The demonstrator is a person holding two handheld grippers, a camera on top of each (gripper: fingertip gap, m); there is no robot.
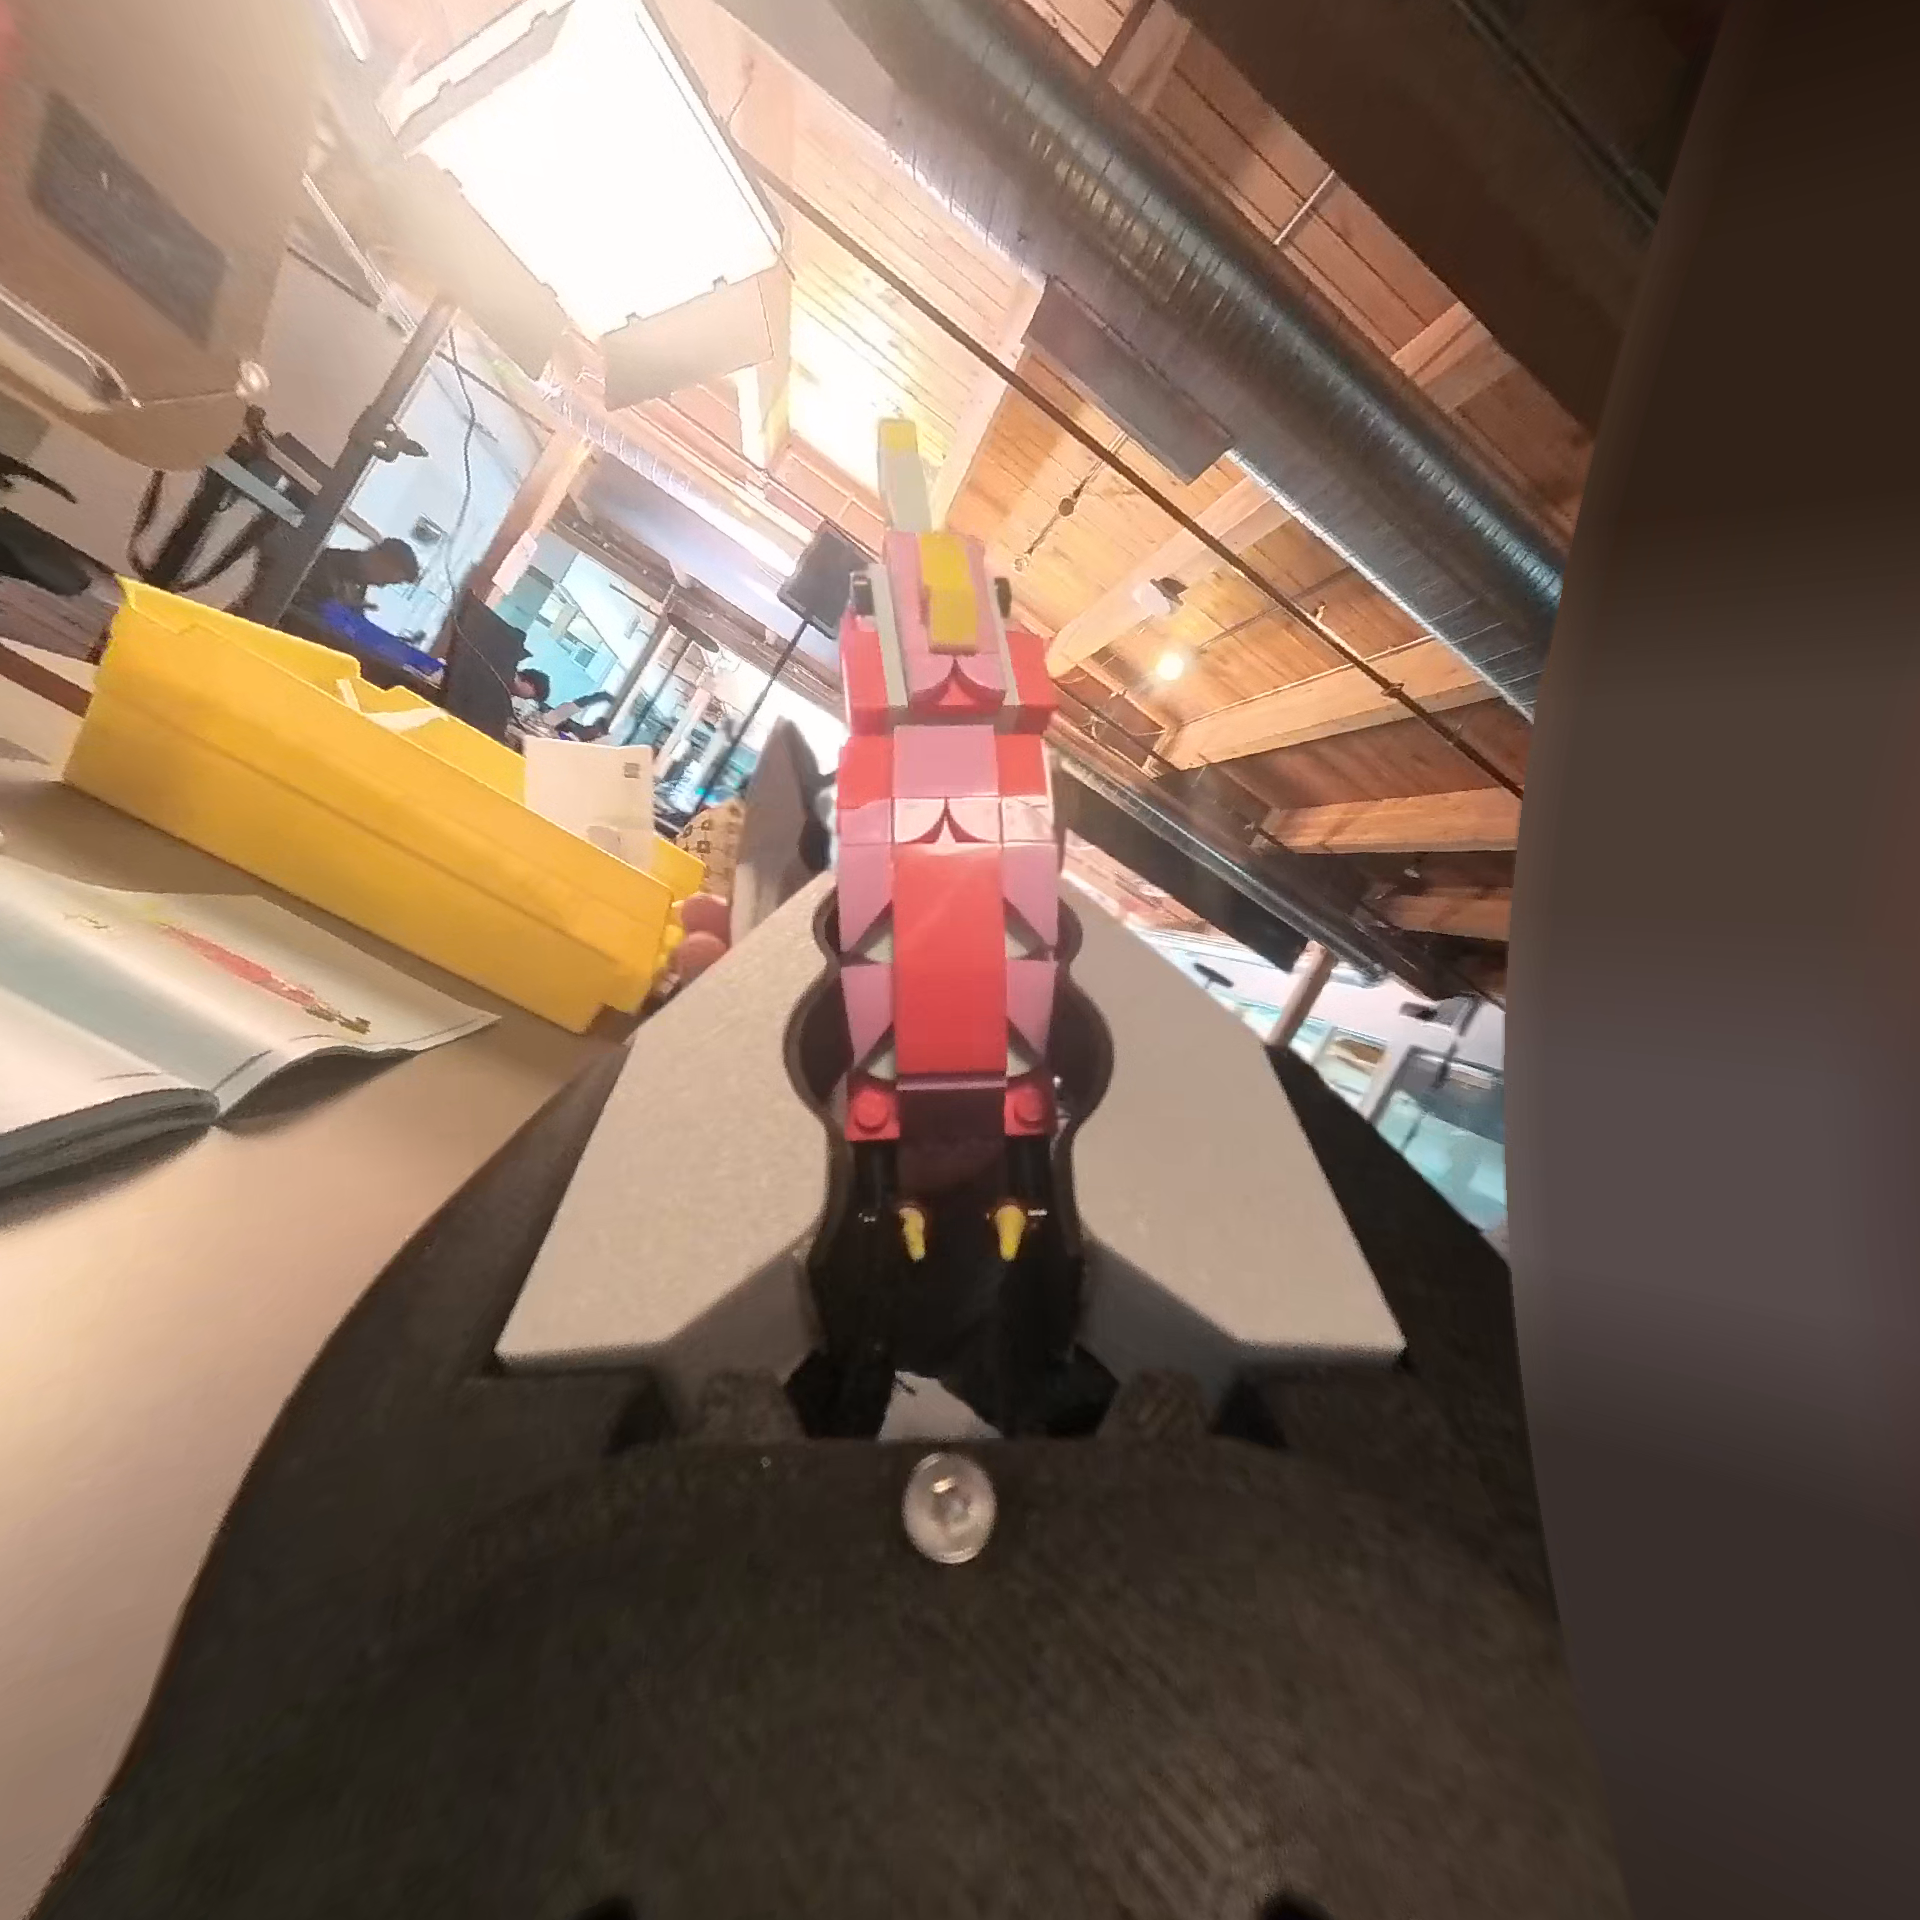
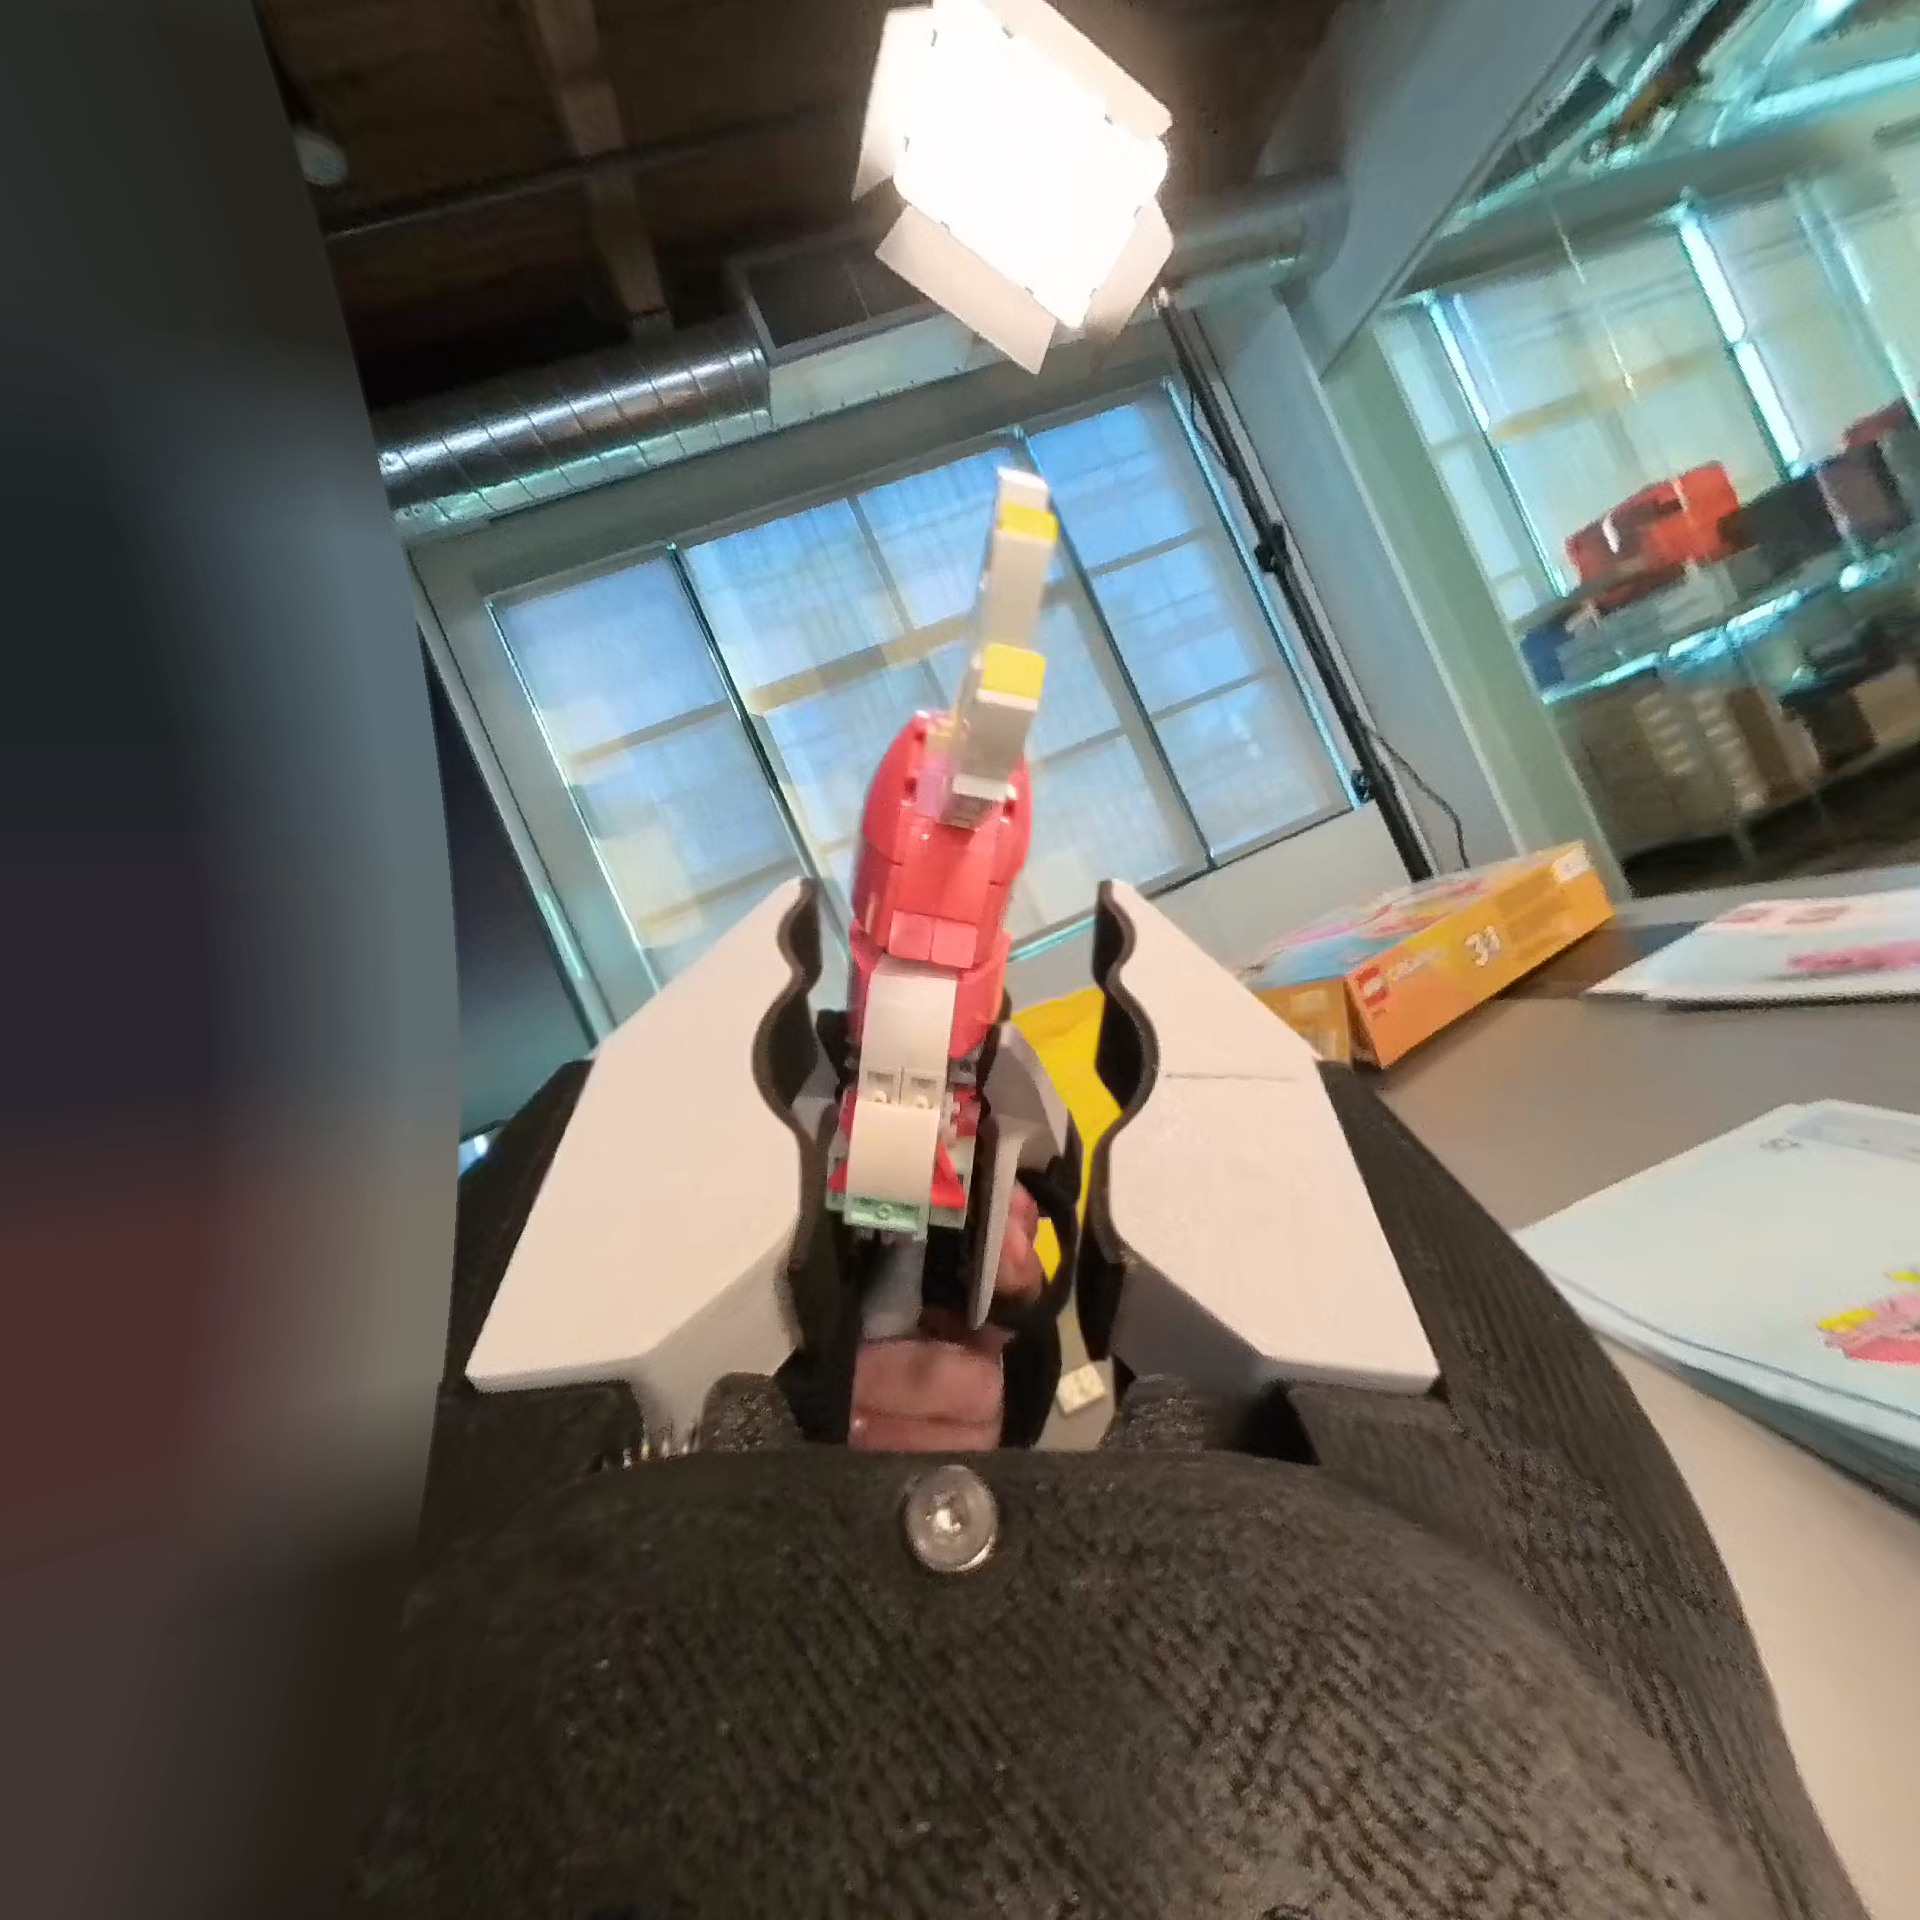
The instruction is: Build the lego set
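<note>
Between the left tongs (image 1: pixel 940 997), a red-and-pink brick model (image 1: pixel 943 883) is pinched at its body, raised off the worktop (image 1: pixel 208 1299). Right tongs (image 2: pixel 951 997) stand spread around the same model, pads clear, so only one side carries it.

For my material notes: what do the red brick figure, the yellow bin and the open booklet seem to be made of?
Red brick figure: glossy moulded plastic, with highlights and brick seams.
Yellow bin: smooth opaque plastic, probably, with moulded ledges.
Open booklet: printed paper, thin bending pages.
</note>
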